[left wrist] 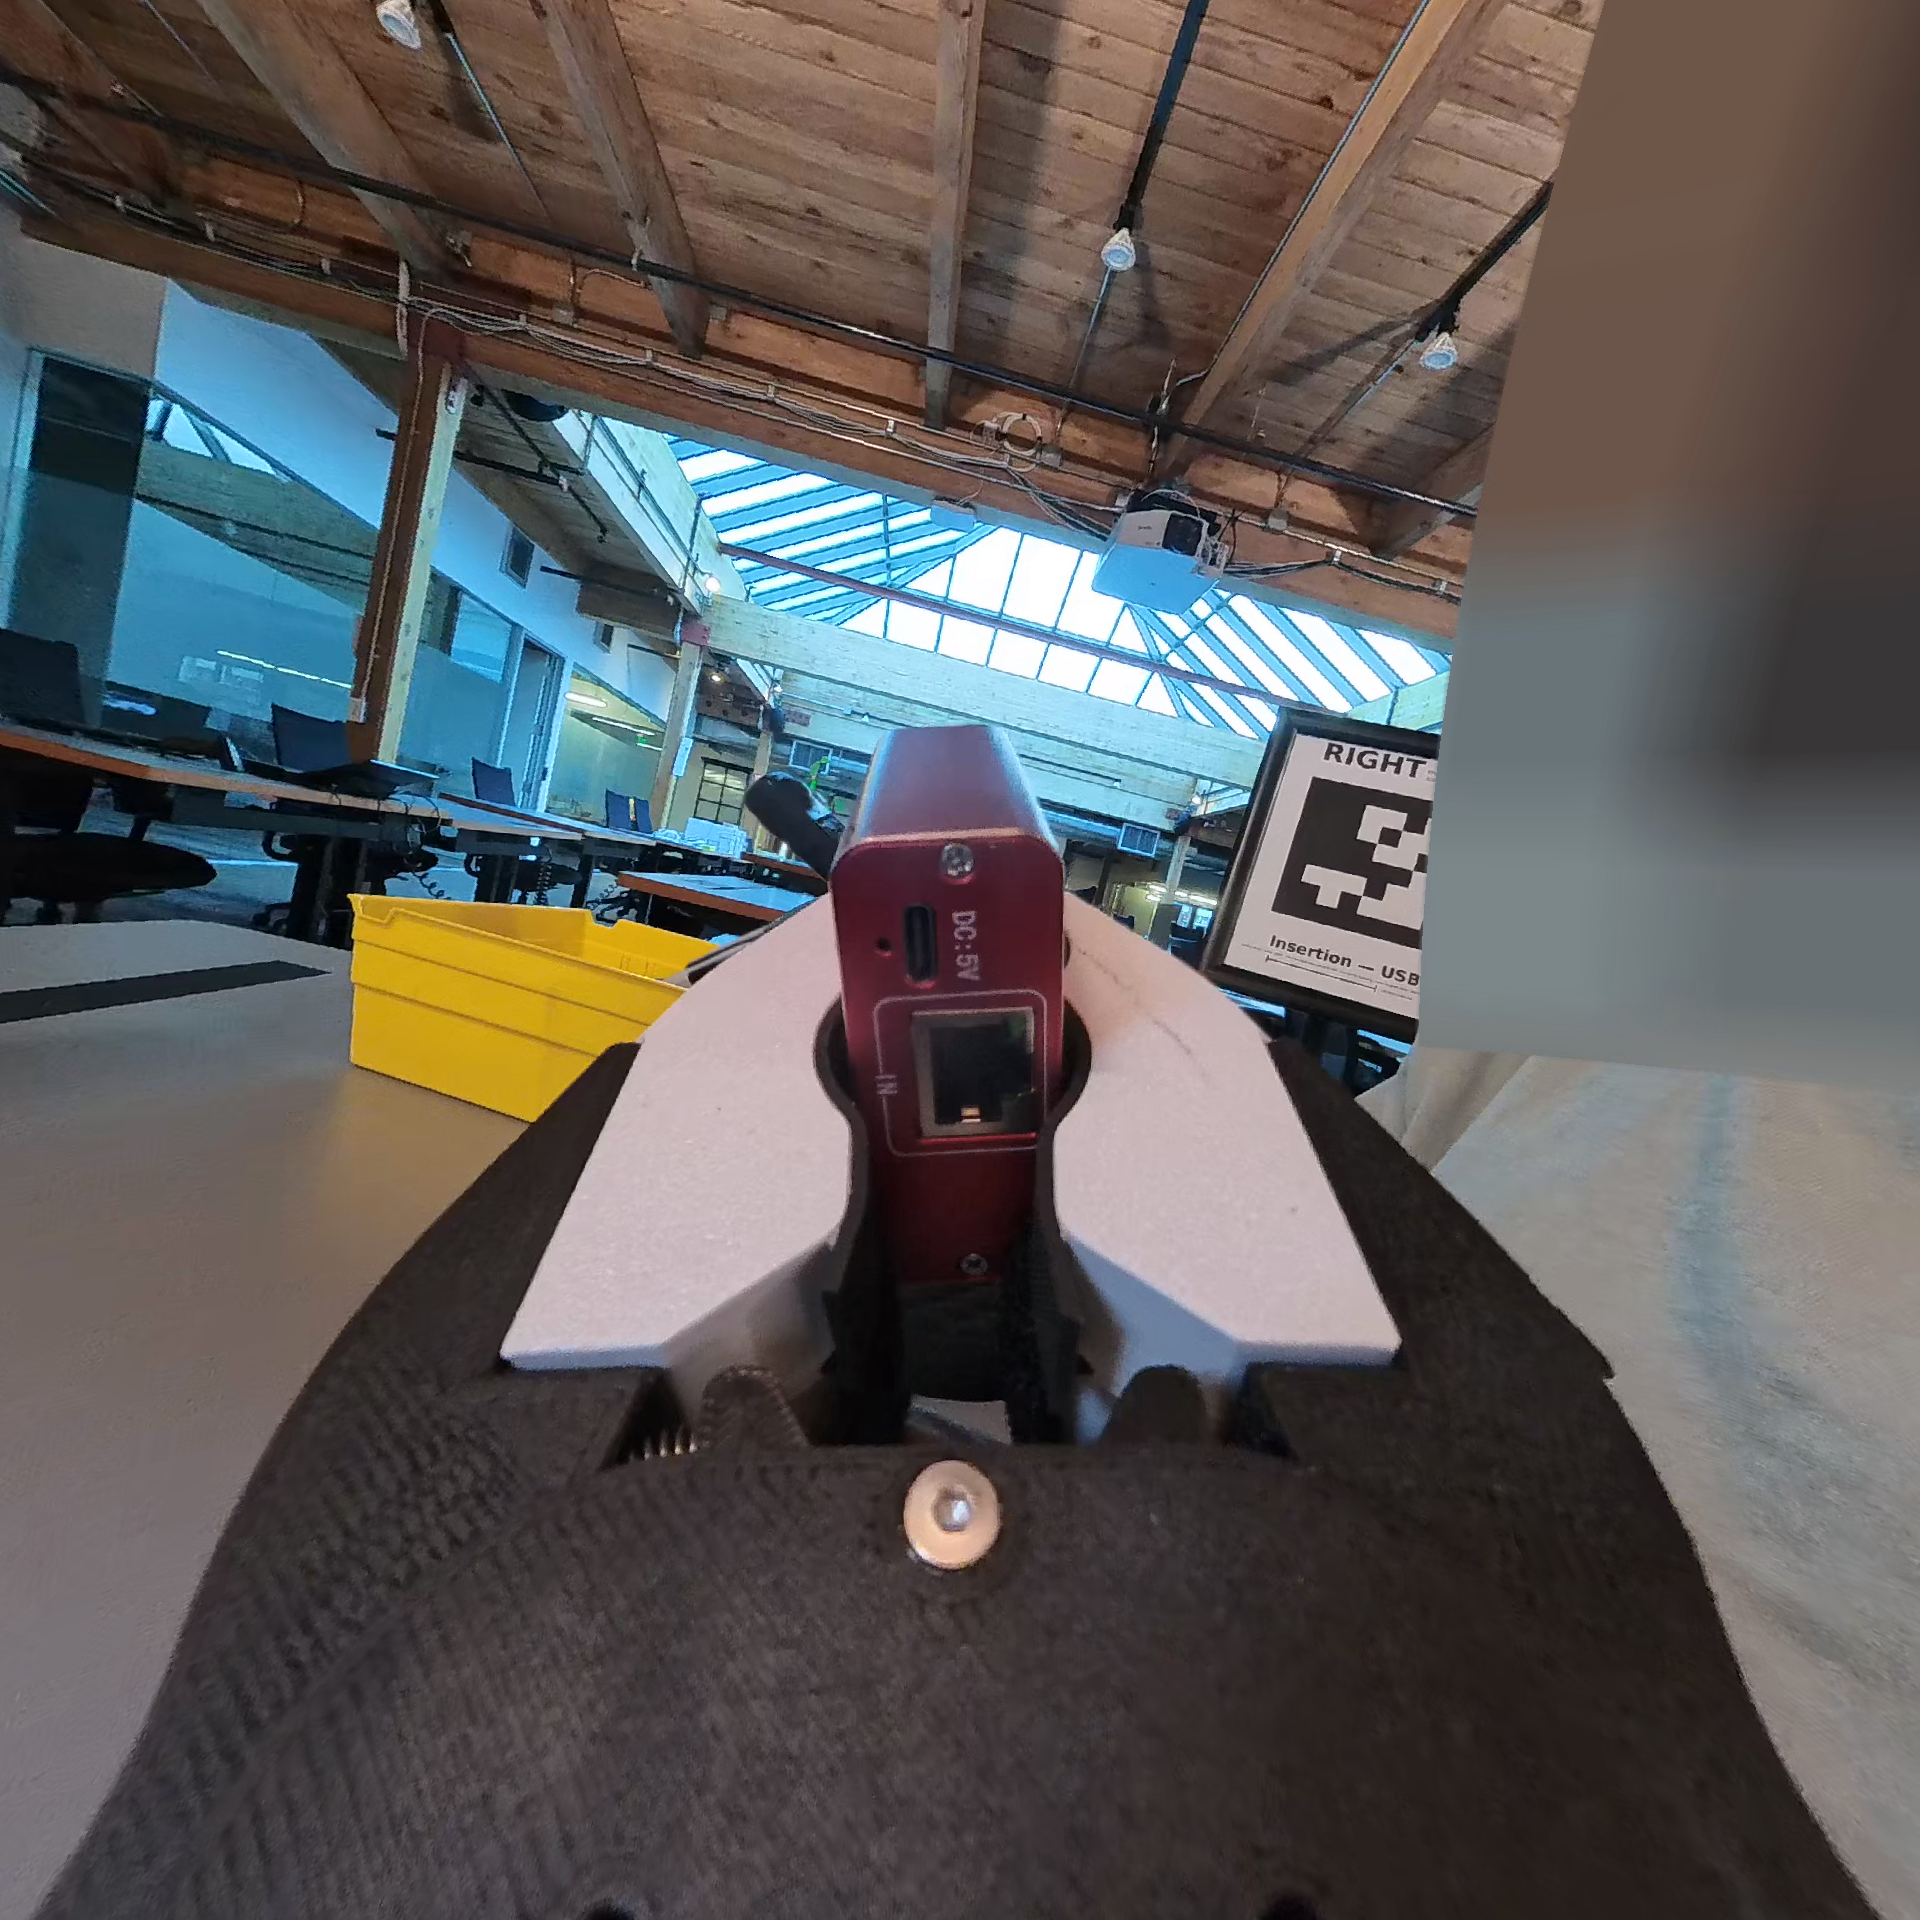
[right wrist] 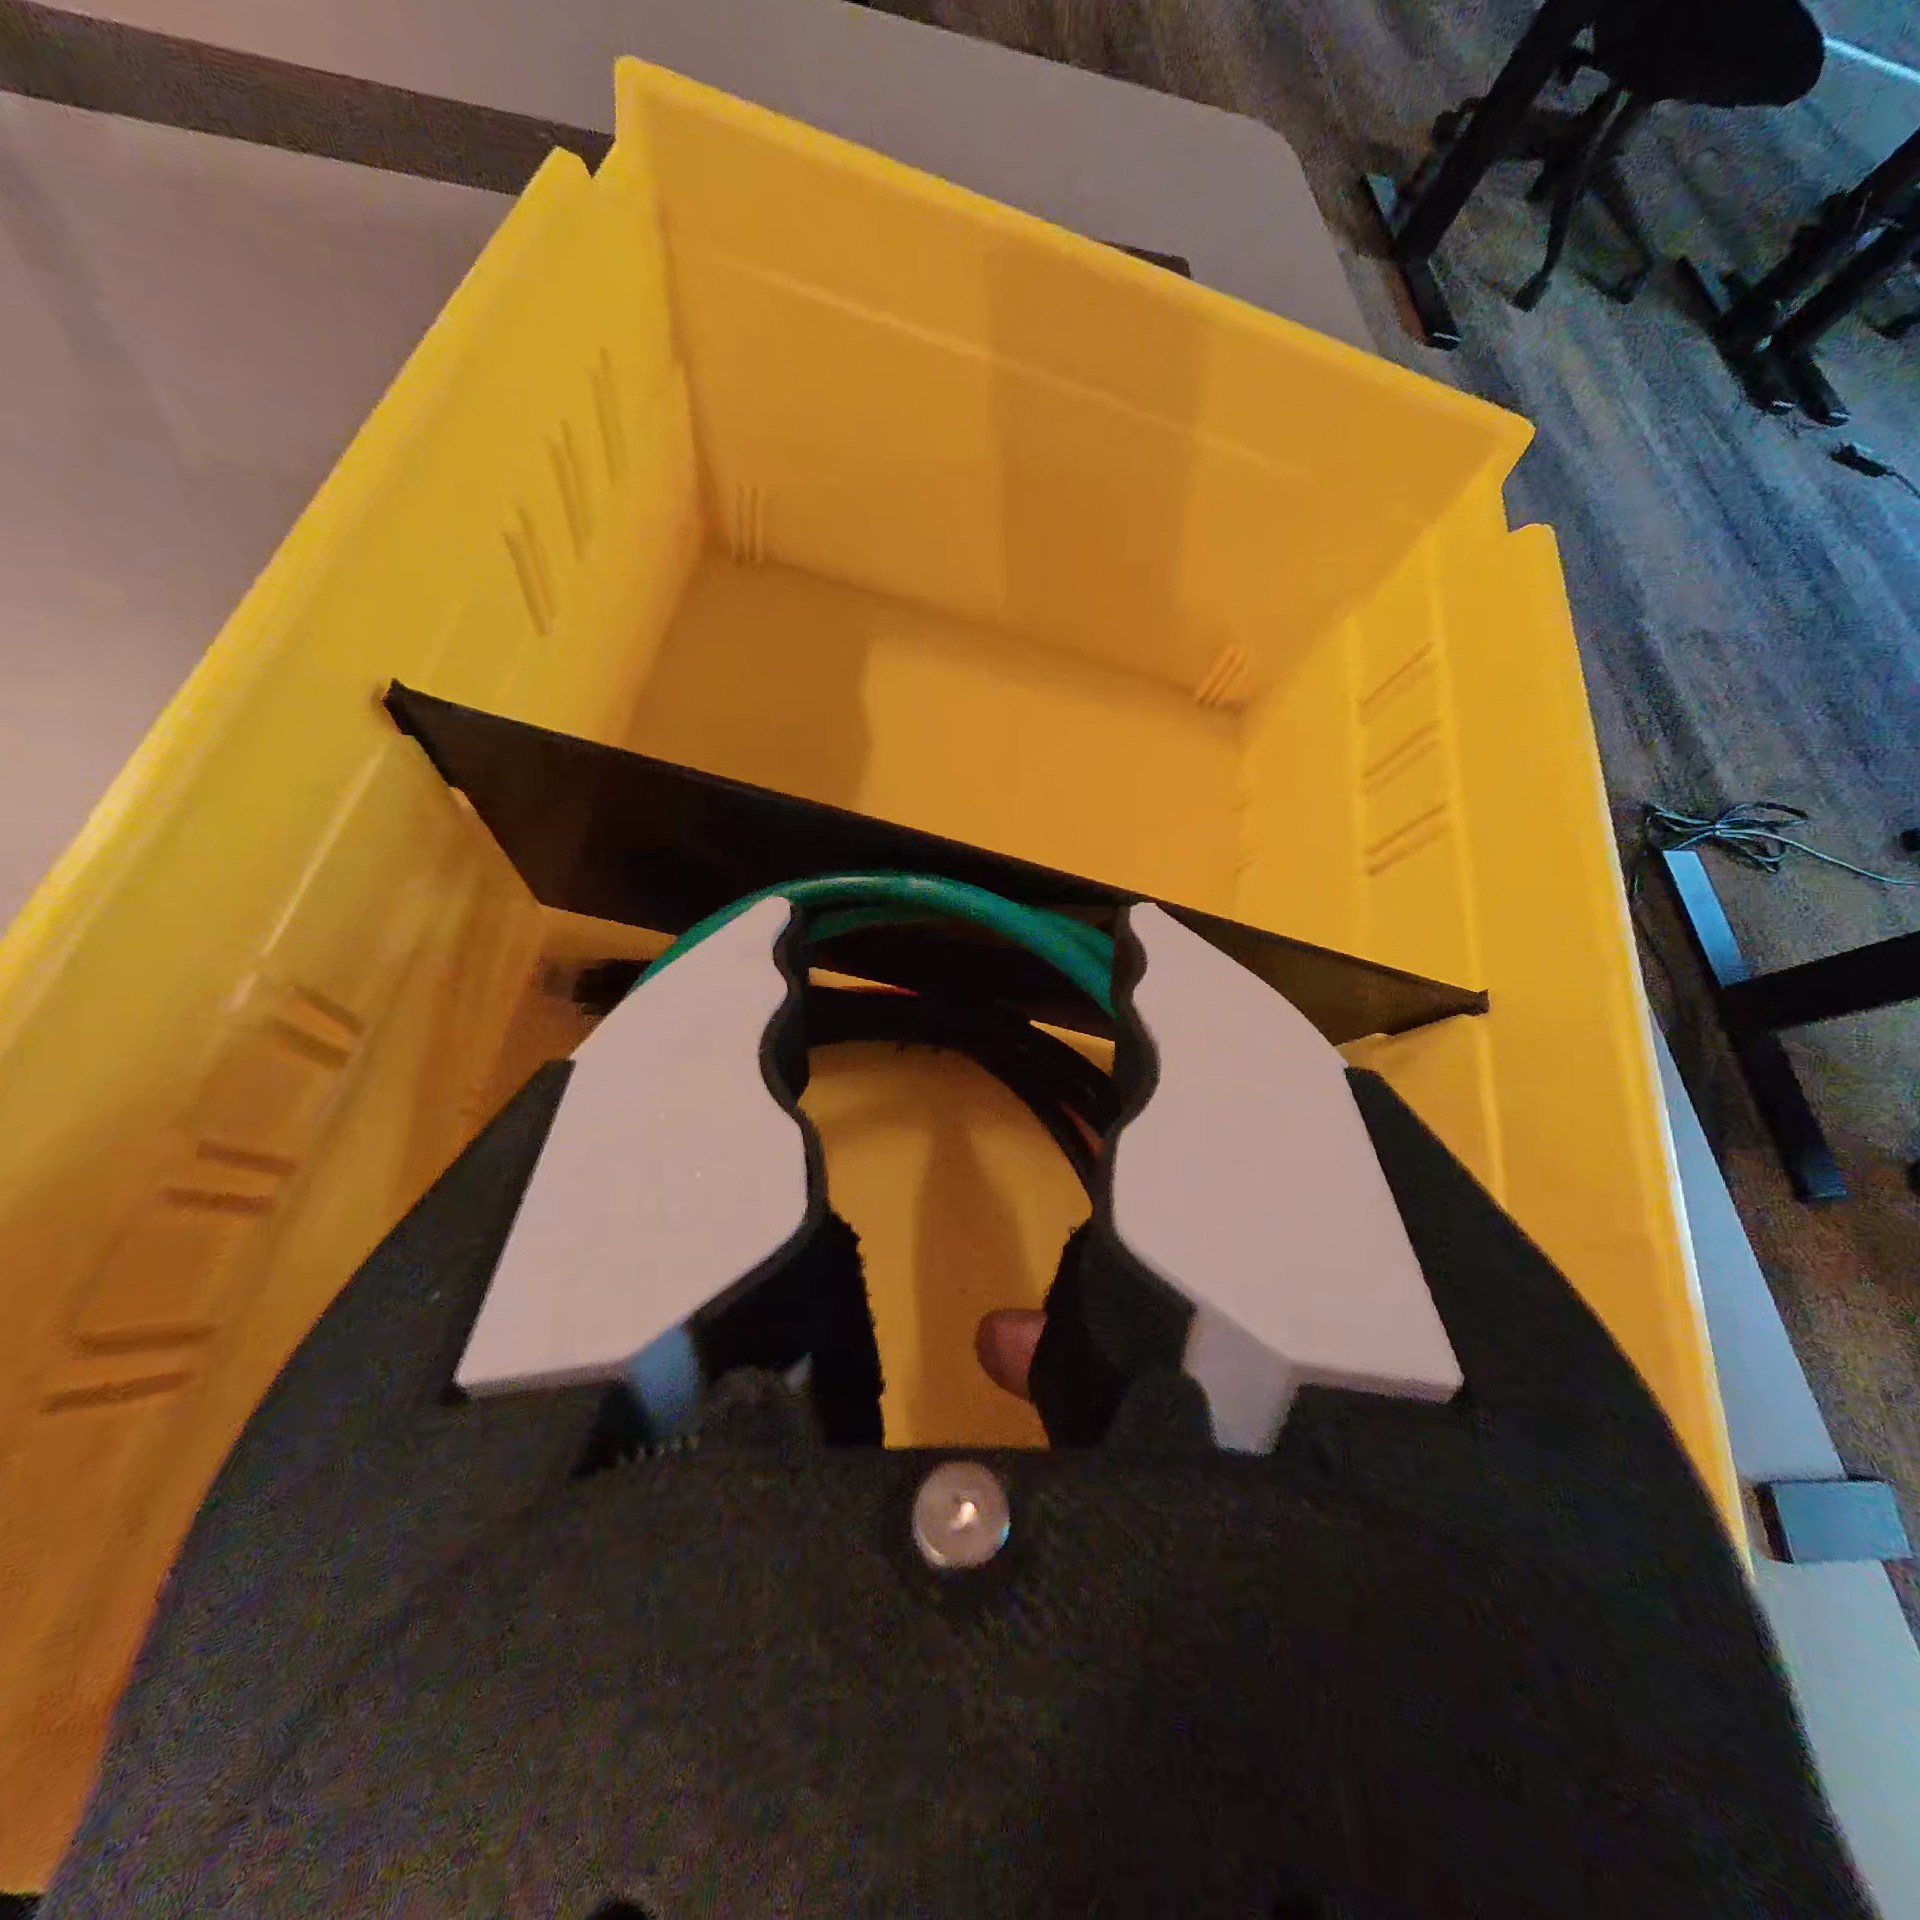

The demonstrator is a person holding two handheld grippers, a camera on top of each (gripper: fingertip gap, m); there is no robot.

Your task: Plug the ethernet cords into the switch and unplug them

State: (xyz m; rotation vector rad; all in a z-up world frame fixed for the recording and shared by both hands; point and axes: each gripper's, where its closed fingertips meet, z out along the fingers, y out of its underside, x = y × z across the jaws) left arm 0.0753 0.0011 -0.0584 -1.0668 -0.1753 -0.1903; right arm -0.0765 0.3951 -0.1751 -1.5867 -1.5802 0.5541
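The left gripper (left wrist: 951, 997) clamps the small red metal switch (left wrist: 951, 1029) upright between its white fingers, beside the yellow plastic bin (left wrist: 488, 987). The right gripper (right wrist: 956, 966) hangs wide-jawed inside that bin, coiled green ethernet cord (right wrist: 914, 904) between its fingertips, unpinched.

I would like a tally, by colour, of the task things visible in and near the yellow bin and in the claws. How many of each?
Red metal switch box, held in the left claw: 1
Yellow plastic bin: 1
Black flat divider panel across the bin: 1
Green cable coil, beyond the open right claw: 1
Black cable coil: 1
Total: 5
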